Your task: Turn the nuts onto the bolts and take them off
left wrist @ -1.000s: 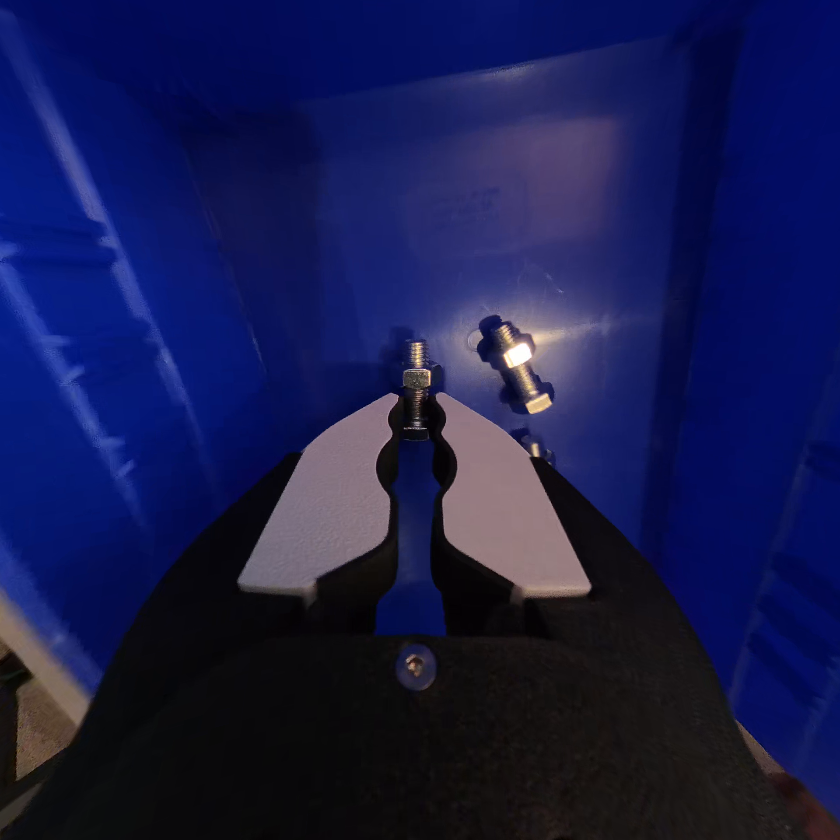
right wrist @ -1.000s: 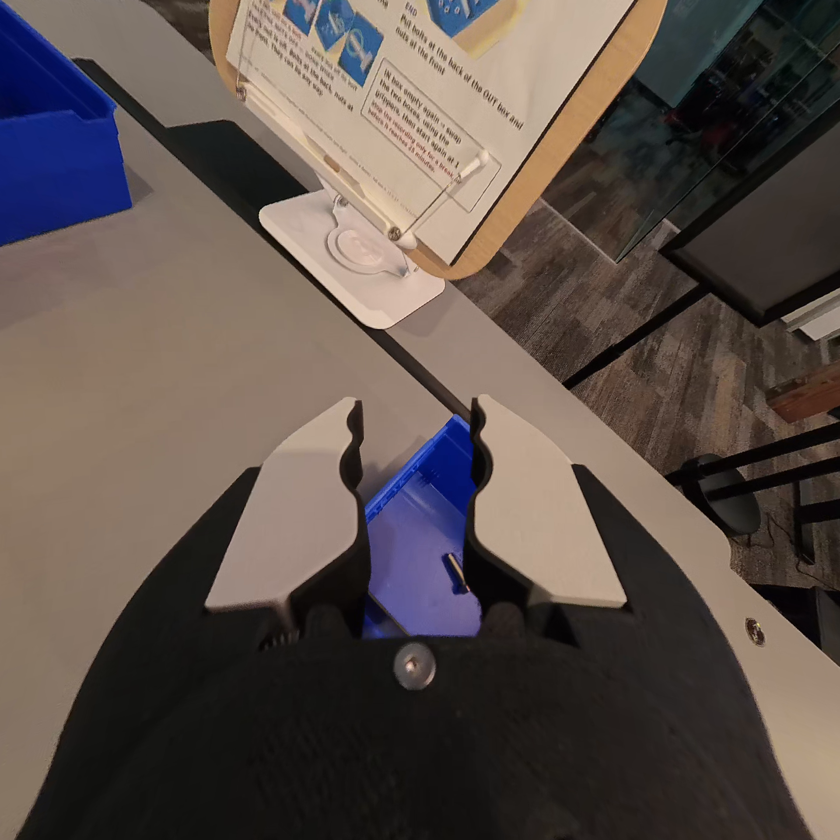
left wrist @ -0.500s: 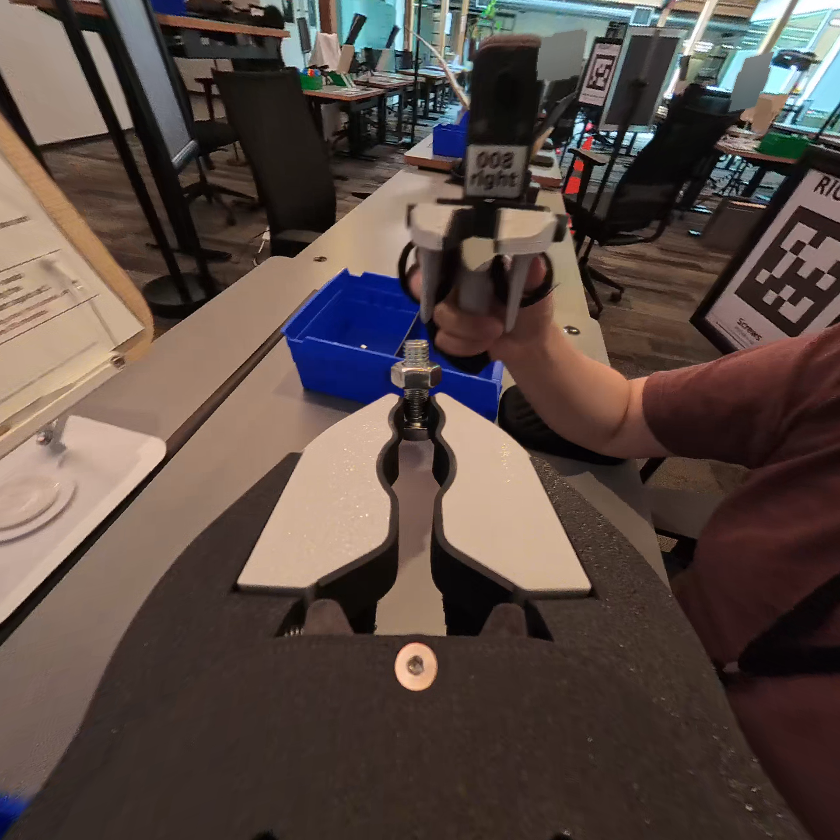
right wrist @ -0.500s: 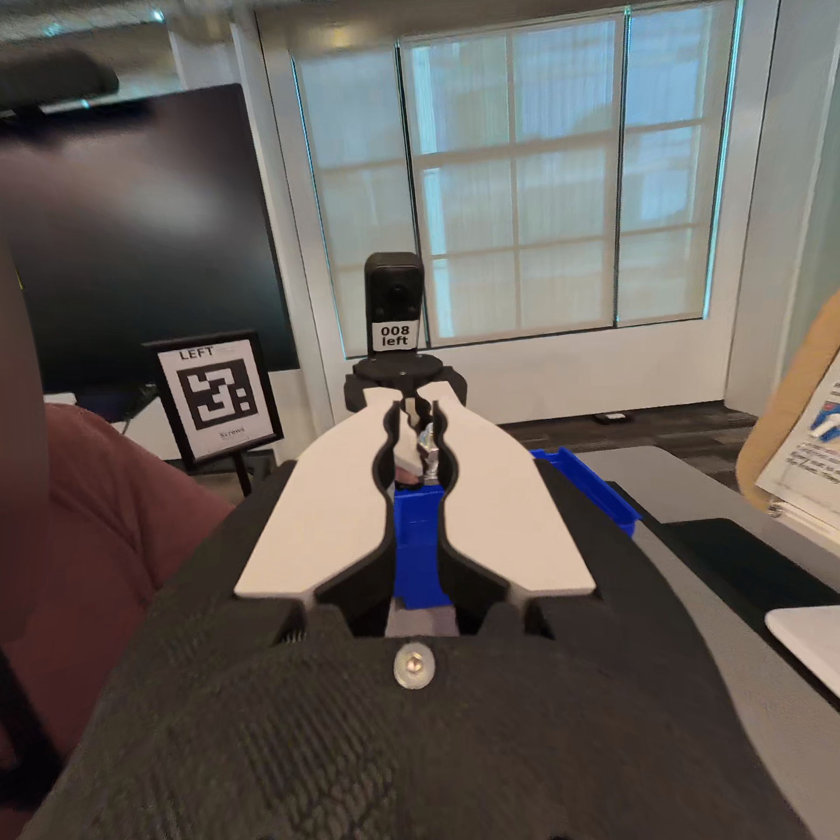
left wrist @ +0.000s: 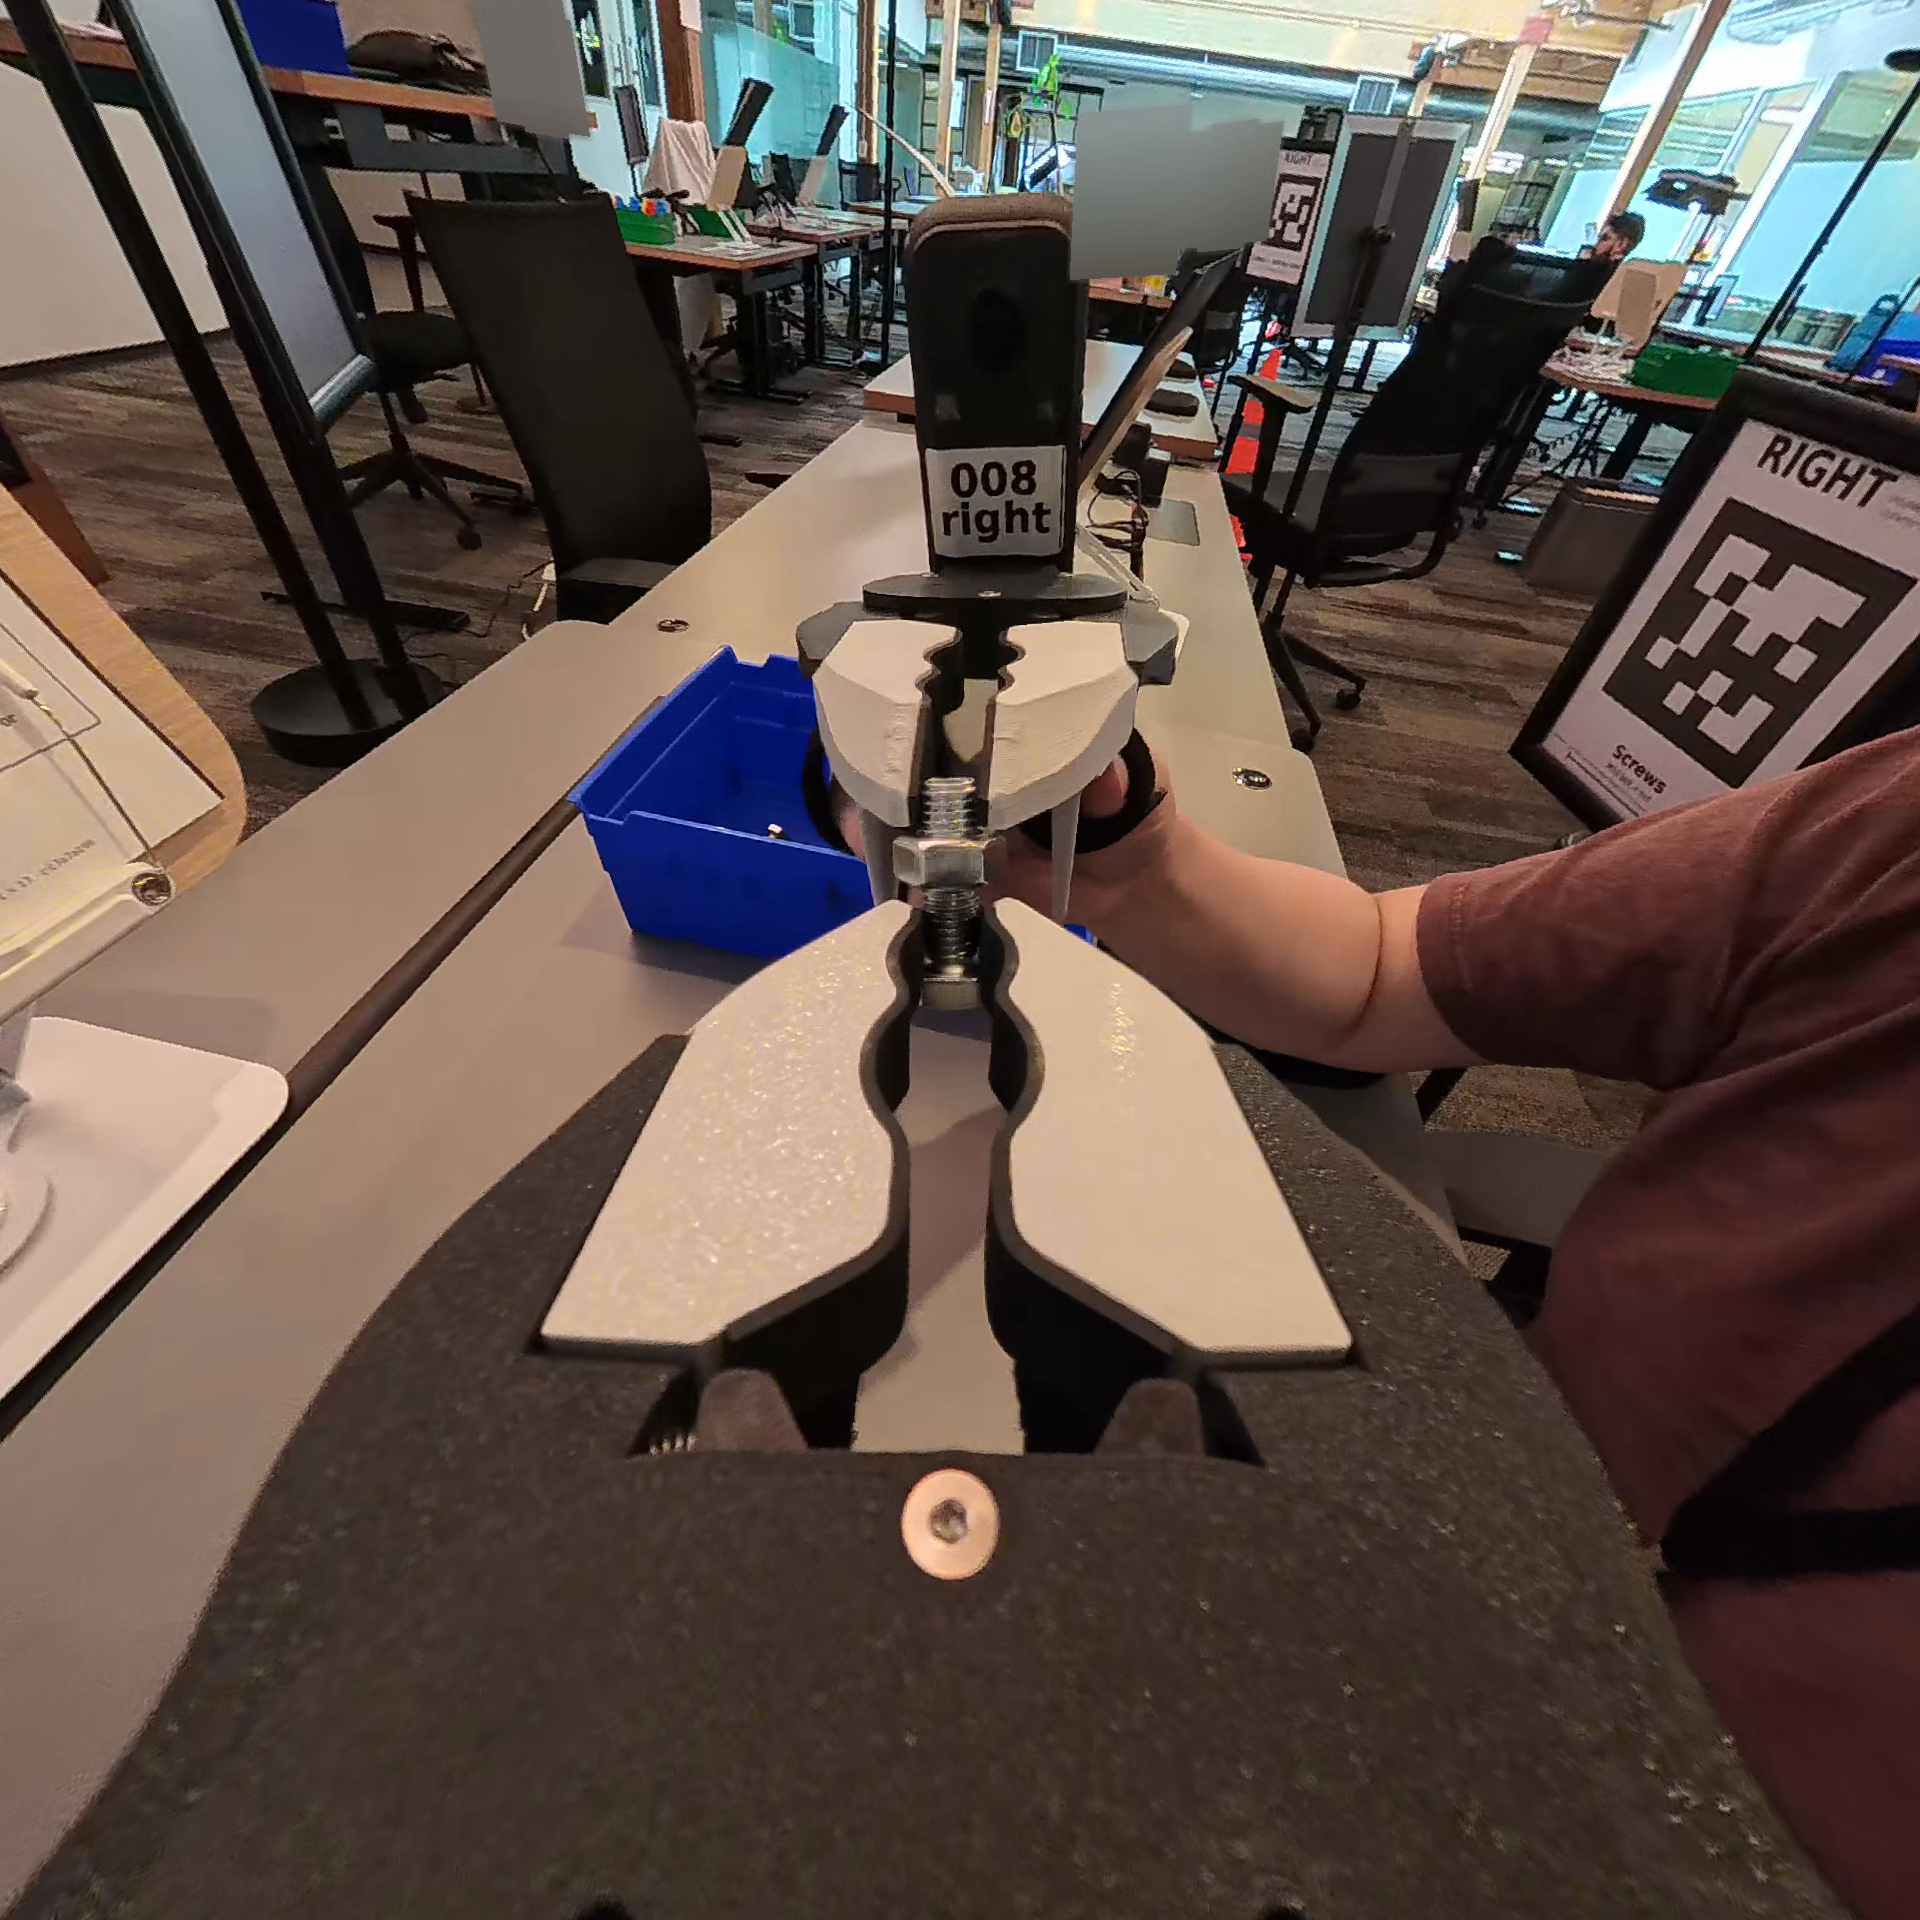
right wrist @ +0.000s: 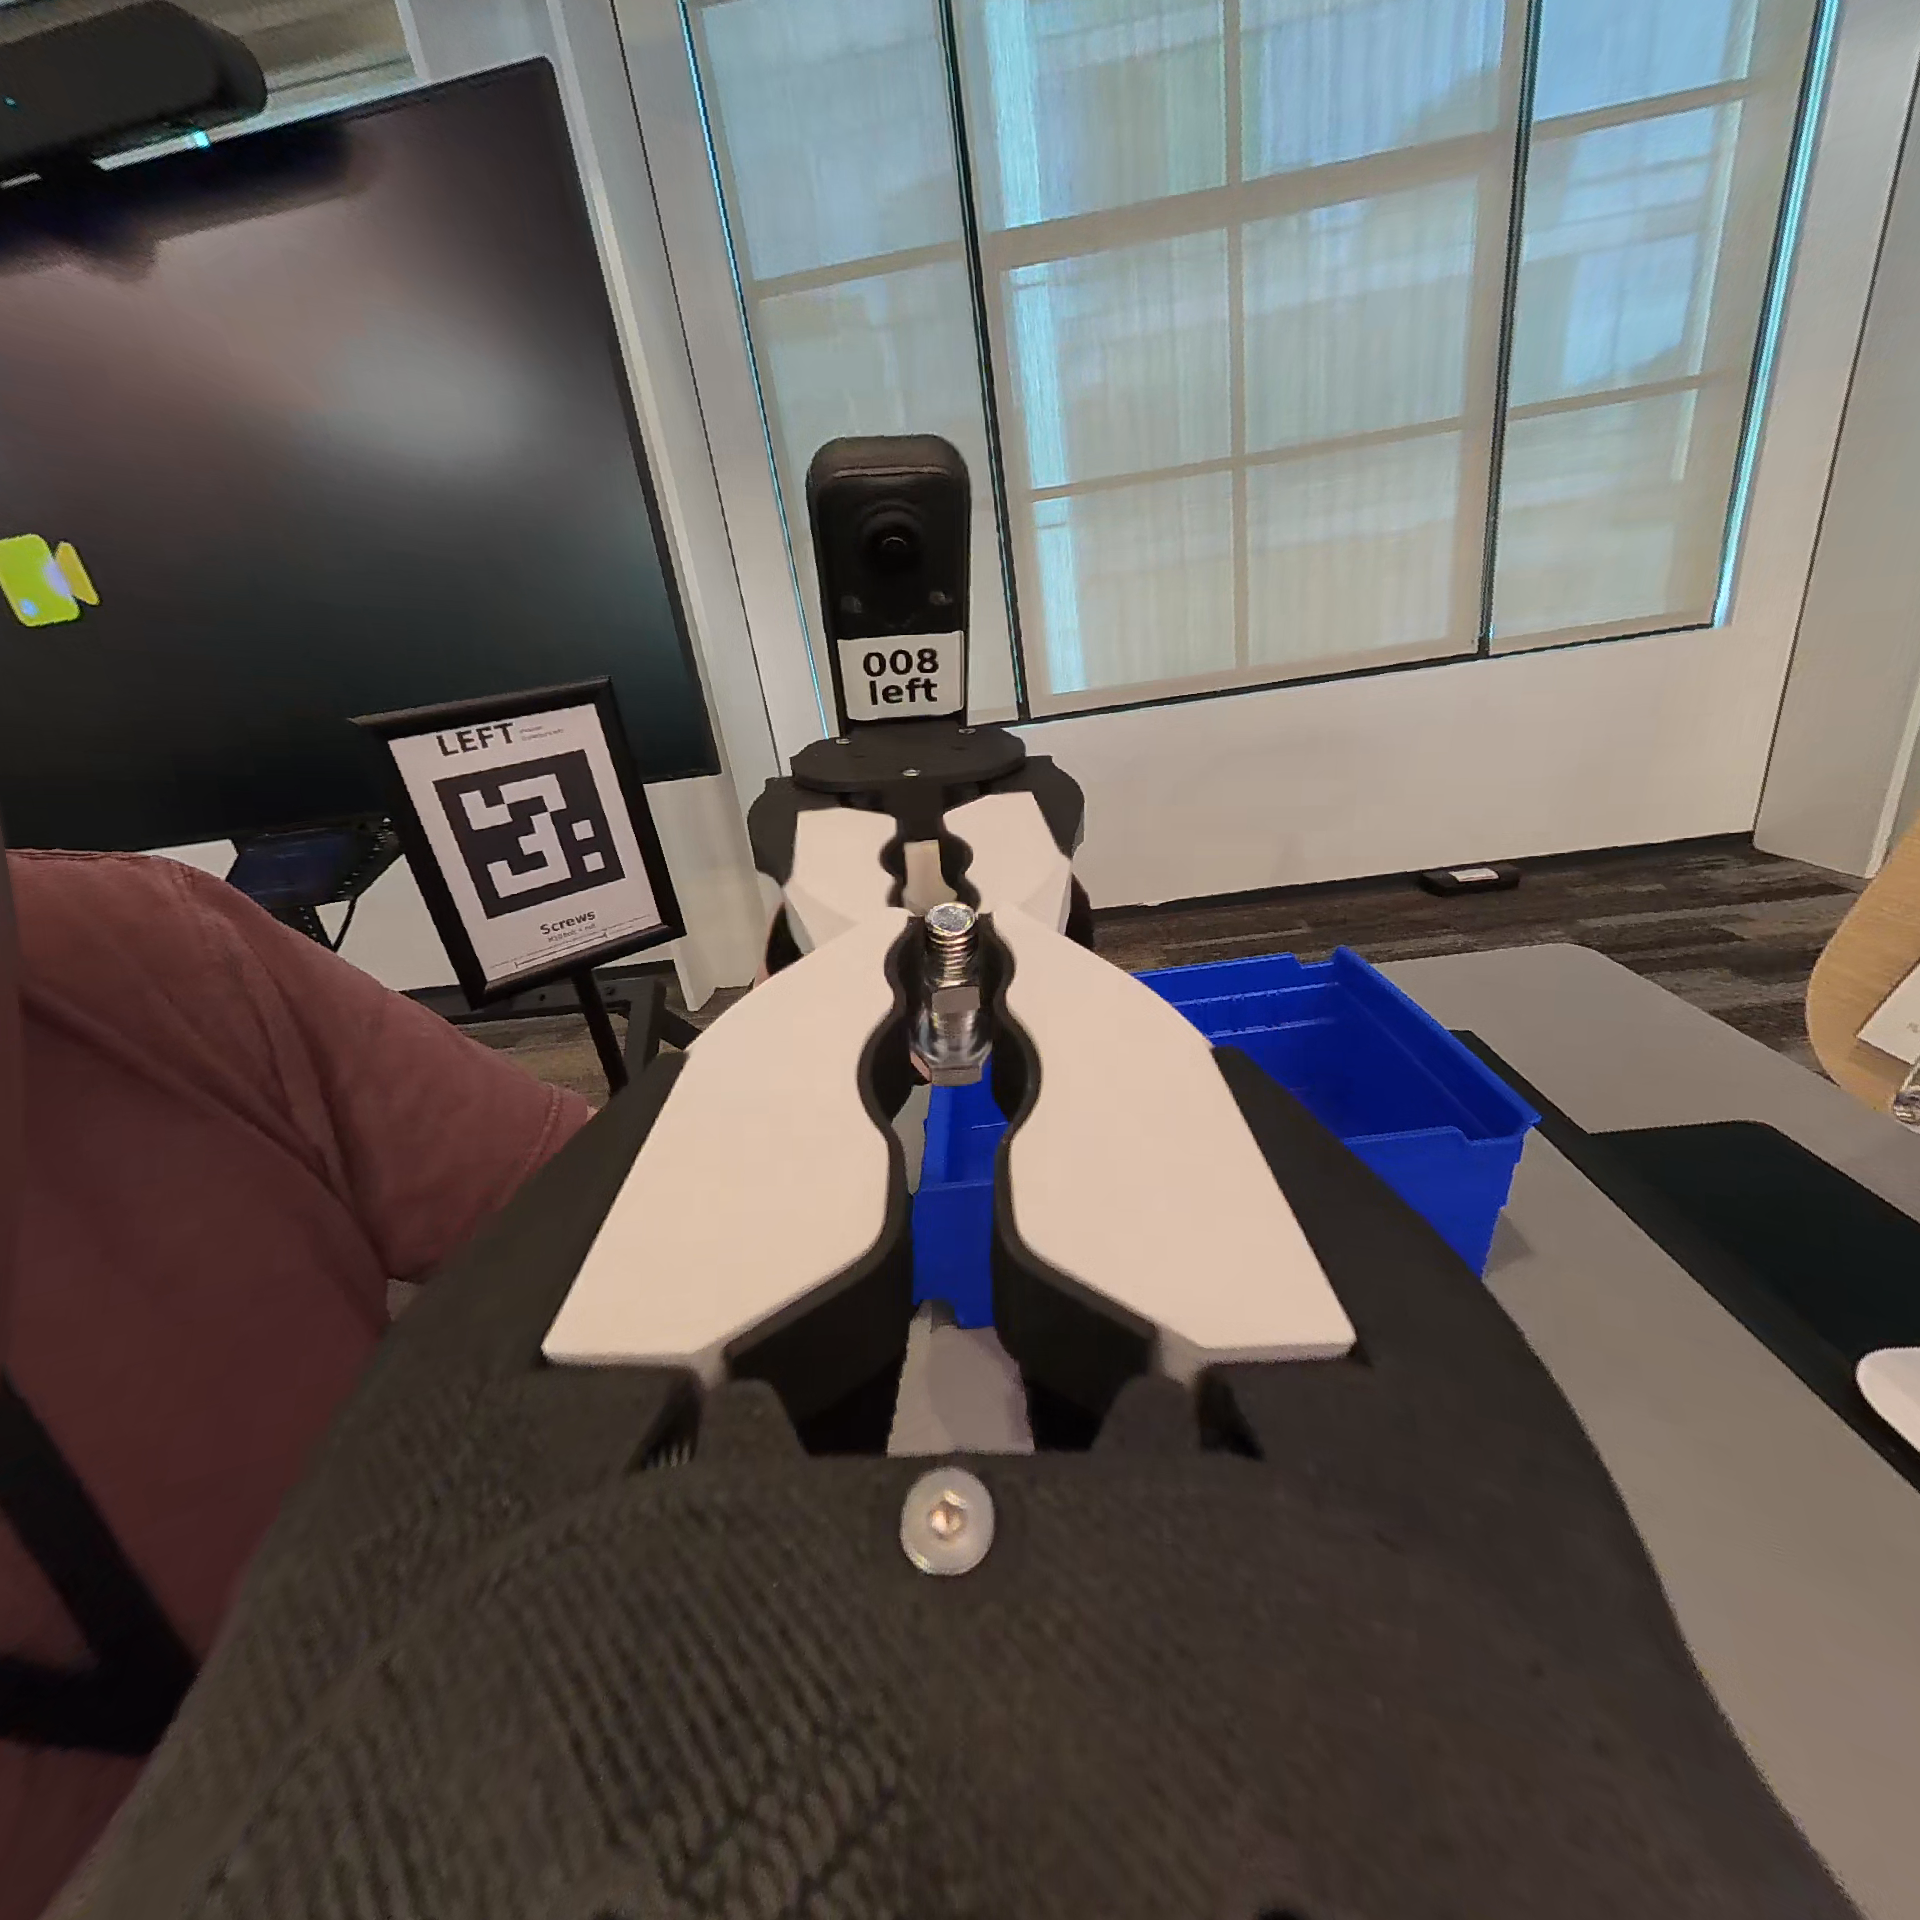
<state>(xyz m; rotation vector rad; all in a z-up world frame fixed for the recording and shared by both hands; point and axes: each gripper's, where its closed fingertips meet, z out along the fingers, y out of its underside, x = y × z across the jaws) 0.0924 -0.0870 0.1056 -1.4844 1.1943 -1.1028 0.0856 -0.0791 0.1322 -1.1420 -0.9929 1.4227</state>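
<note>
While left gripper (left wrist: 948, 925) jaws clamp threaded steel bolt (left wrist: 950, 904) — hex nut (left wrist: 938, 858) midway — right gripper (right wrist: 940, 987) jaws pinch nut.

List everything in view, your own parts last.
bolt: one, silver, head in left gripper
nut: one, silver, midway along bolt
bins: two, blue, on table
table: one, grey
marker signs: two, black-and-white, framed, beside table
instruction stand: one, white, on table
screen: one, dark, behind a sign
office chairs: two, black, background
left gripper: shut on bolt
right gripper: shut on nut
right hand: holding right gripper
</note>
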